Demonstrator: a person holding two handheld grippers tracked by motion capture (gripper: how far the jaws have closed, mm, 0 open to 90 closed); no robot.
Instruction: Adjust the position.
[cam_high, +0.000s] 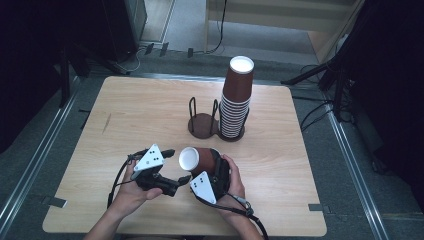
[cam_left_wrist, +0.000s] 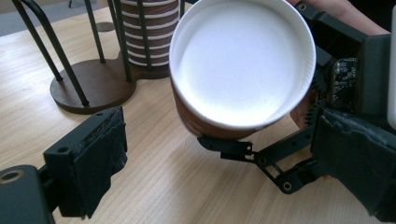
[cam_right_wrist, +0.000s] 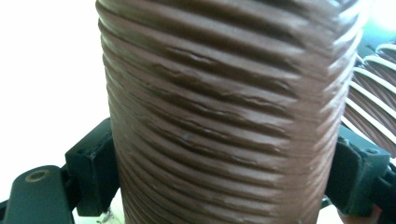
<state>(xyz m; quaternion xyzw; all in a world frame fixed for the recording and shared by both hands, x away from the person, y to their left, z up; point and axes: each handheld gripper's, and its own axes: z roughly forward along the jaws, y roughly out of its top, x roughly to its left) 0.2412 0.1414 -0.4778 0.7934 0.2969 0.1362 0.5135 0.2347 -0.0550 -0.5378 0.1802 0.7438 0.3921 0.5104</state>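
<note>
- Right gripper, near the table's front edge, is clamped on one brown ribbed paper cup, held on its side with the white mouth facing left
- Left gripper has its jaws apart, nothing between them, just beside that cup's mouth
- One tall stack of cups stands in a two-ring wooden holder at the table's middle; the other ring is bare

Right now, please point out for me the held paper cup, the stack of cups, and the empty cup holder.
held paper cup (cam_left_wrist: 240, 60), left gripper view, on its white inside.
stack of cups (cam_high: 235, 107), high view, on the striped rims at mid height.
empty cup holder (cam_high: 201, 126), high view, on its round wooden base.
</note>
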